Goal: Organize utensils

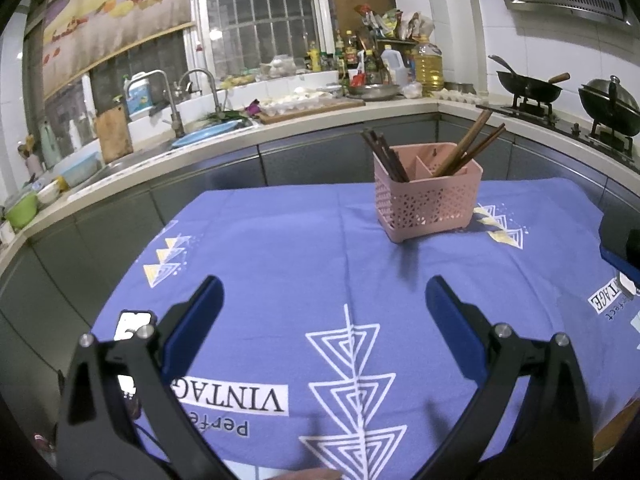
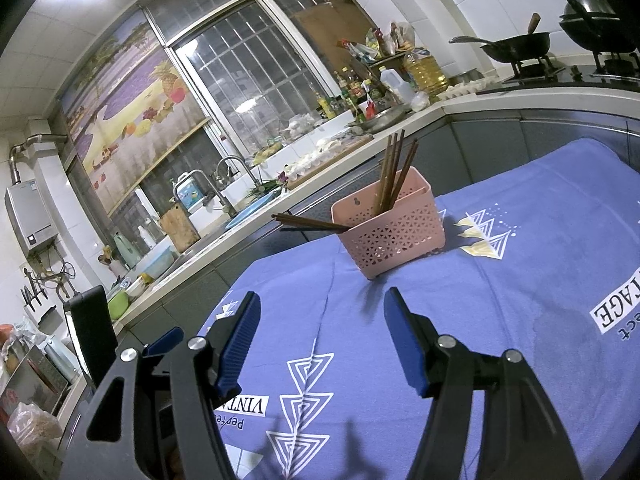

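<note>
A pink perforated utensil basket [image 1: 428, 196] stands on the blue tablecloth [image 1: 280, 248] at the far side of the table; it also shows in the right wrist view [image 2: 394, 228]. Dark chopsticks [image 1: 384, 154] lean in its left compartment and brown chopsticks [image 1: 466, 146] in its right one. In the right wrist view brown chopsticks [image 2: 392, 170] stand upright and dark chopsticks [image 2: 310, 223] lean out to the left. My left gripper [image 1: 324, 300] is open and empty, well short of the basket. My right gripper [image 2: 320, 316] is open and empty, also short of the basket.
A kitchen counter [image 1: 320, 120] with a sink, taps [image 1: 200, 92], bottles and an oil jug [image 1: 428, 62] curves behind the table. Woks [image 1: 528, 88] sit on the stove at the right. The other gripper's edge [image 1: 622, 244] shows at the right. A dark device [image 2: 90, 332] stands left of the table.
</note>
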{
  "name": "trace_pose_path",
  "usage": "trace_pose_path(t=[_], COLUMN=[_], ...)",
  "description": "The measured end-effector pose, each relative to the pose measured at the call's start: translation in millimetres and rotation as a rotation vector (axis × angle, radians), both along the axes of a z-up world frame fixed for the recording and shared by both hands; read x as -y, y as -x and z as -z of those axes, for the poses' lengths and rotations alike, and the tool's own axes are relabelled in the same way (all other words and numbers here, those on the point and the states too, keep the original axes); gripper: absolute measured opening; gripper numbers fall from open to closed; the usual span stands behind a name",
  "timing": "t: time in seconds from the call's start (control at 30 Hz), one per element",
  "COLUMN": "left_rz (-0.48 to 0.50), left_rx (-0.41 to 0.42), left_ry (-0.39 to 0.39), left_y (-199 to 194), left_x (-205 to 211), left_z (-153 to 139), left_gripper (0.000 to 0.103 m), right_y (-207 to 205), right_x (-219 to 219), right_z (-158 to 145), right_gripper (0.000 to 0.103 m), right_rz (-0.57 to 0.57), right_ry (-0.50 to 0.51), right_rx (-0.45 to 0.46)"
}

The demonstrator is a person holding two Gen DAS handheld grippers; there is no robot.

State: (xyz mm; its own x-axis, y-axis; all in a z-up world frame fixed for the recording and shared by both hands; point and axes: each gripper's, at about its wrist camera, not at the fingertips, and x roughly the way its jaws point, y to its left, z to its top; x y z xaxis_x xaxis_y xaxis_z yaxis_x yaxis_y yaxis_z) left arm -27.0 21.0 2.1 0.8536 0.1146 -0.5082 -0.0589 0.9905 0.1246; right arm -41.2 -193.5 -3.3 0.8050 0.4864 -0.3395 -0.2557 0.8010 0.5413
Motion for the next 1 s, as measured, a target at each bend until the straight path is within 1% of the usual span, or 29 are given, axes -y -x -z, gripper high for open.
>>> trace_pose_path(t=[0.53, 1.0], left_rz=[0.007, 0.039], left_rx=[-0.008, -0.043], left_ry=[0.001, -0.004], left_y=[2.5, 0.7], left_x=[3.8, 16.1], left_z=[1.5, 10.2], left_gripper=[0.097, 0.097], right_y=[-0.5, 0.1], right_x=[0.5, 0.0], right_z=[1.3, -2.8], right_gripper=[0.065, 0.065], right_rz=[-0.001, -0.002], right_ry=[-0.001, -0.004], right_rx=[0.0, -0.005])
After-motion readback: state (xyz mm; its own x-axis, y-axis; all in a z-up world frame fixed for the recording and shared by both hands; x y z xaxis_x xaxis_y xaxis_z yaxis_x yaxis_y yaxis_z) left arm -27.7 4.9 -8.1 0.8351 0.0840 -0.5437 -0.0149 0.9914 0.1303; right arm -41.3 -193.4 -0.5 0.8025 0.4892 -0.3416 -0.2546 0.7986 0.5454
